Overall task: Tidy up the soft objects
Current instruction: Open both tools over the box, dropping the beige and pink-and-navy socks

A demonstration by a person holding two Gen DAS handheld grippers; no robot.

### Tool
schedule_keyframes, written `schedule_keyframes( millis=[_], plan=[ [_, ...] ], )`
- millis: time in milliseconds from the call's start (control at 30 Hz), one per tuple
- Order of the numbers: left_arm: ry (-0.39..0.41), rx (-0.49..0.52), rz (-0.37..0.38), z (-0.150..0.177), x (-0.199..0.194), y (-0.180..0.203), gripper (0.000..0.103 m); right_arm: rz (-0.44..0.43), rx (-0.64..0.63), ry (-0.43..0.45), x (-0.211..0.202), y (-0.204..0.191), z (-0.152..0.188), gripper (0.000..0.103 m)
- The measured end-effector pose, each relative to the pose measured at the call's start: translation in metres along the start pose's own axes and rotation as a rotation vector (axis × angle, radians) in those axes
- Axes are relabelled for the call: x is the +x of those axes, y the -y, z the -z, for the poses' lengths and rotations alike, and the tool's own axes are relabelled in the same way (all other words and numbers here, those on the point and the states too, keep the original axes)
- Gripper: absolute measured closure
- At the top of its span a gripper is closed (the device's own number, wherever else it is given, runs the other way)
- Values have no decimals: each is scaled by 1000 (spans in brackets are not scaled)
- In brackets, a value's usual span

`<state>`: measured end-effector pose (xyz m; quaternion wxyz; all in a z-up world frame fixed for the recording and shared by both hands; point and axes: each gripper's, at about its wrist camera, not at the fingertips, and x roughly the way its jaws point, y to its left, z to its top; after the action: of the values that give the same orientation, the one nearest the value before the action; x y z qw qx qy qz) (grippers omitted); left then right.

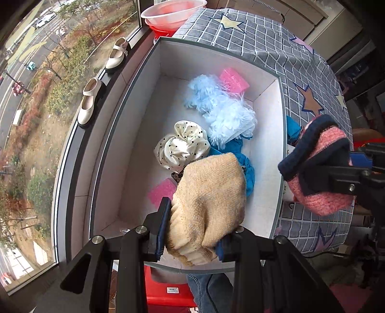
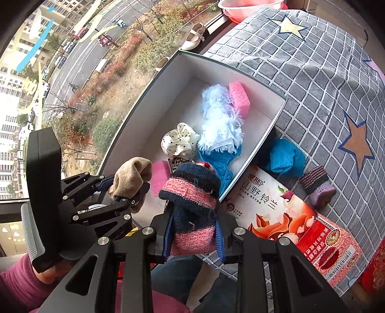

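My left gripper (image 1: 190, 240) is clamped on a beige knit sock (image 1: 209, 202), bunched between both pads, held above the near end of the white box (image 1: 144, 101). My right gripper (image 2: 195, 238) is clenched on a pink and navy knit sock (image 2: 192, 204), squeezed tight; from the left wrist camera this sock (image 1: 320, 163) hangs just outside the box's right wall, over the grey checked cloth (image 1: 252, 41) with stars.

Inside the box: a fluffy light blue piece (image 1: 221, 108) toward the far end, a cream polka-dot scrunchie (image 1: 182, 144) in the middle, a bright blue cloth (image 1: 240, 154) beside it and partly under the fluffy piece, and 2 pink sponges, 1 in the far corner (image 1: 234, 80), 1 near my left pads (image 1: 161, 192).

Outside the box on the cloth, from the right wrist camera: another bright blue bundle (image 2: 286, 156) just beside the box wall, a small striped purple knit piece (image 2: 317, 185) near it, and a printed tissue pack (image 2: 276, 207) touching the box corner.

2 cream shoes (image 1: 90, 101) sit on the window ledge left of the box. A pink basin (image 1: 173, 12) stands past the box's far end. A pink sleeve (image 2: 19, 284) shows behind the left gripper.
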<state>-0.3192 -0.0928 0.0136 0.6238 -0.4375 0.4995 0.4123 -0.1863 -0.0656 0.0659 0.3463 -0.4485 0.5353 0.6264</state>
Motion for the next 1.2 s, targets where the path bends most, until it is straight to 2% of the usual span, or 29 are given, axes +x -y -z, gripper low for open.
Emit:
schedule_keyframes(
  millis=[333, 1067, 1133, 1200],
  plan=[
    [-8, -8, 3, -3, 4, -2, 68, -6, -13, -15, 13, -4, -20, 73],
    [-21, -2, 9, -6, 12, -2, 68, -12, -19, -40, 29, -7, -32, 73],
    [-20, -2, 3, -7, 12, -1, 63, -13, -22, -42, 32, -8, -33, 73],
    [-22, -3, 0, -8, 12, 0, 48, -21, -25, -52, 35, -9, -34, 73]
  ],
)
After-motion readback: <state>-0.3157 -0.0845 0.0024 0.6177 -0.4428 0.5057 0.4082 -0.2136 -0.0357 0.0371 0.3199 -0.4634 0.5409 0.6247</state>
